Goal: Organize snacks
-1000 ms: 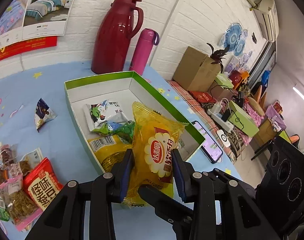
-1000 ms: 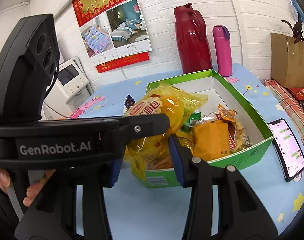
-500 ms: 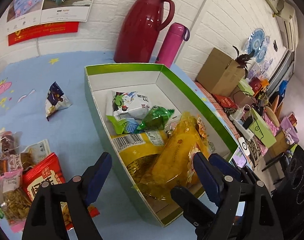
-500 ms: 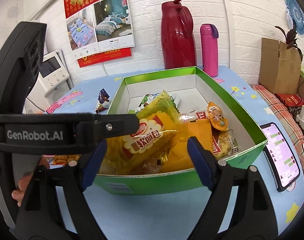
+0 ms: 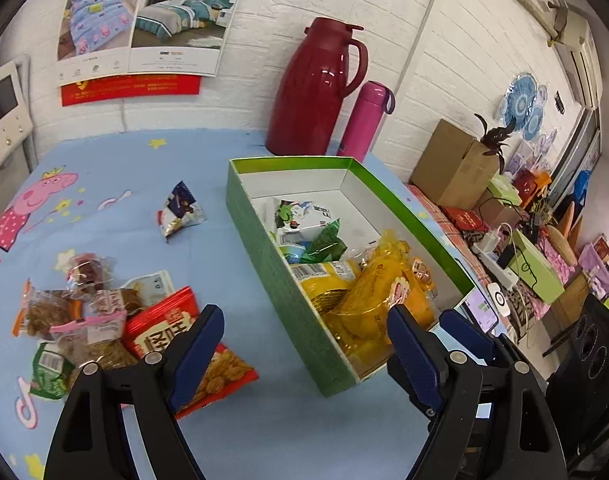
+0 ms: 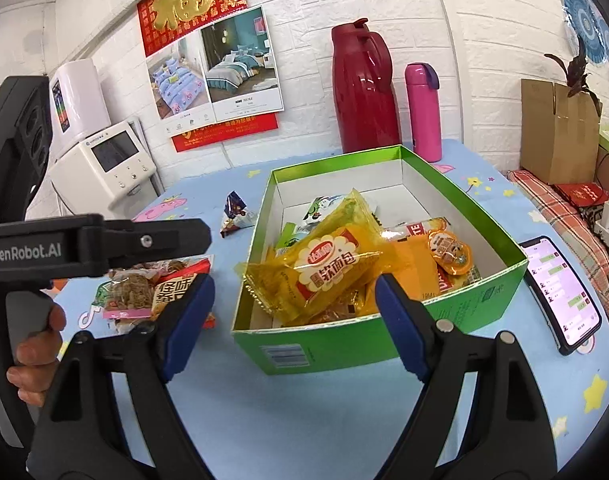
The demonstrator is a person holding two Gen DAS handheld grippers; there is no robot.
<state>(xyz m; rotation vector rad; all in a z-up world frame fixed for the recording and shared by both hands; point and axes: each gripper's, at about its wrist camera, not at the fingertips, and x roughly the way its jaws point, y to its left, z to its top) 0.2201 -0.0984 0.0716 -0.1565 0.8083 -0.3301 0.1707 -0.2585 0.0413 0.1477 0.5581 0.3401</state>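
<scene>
Inside the green box [image 6: 384,332], at its near end, the yellow bread packet [image 6: 324,272] lies tilted on several other wrappers. Left gripper [image 5: 304,344] and right gripper [image 6: 292,316] are both spread wide and hold nothing. On the bench [image 5: 116,184], a cluster of packets [image 5: 104,320], including a red bag [image 5: 172,332], and one small dark pouch [image 5: 180,208] lie outside the box. Judged from this, the sorting is partly done: the loose packets remain to be boxed.
</scene>
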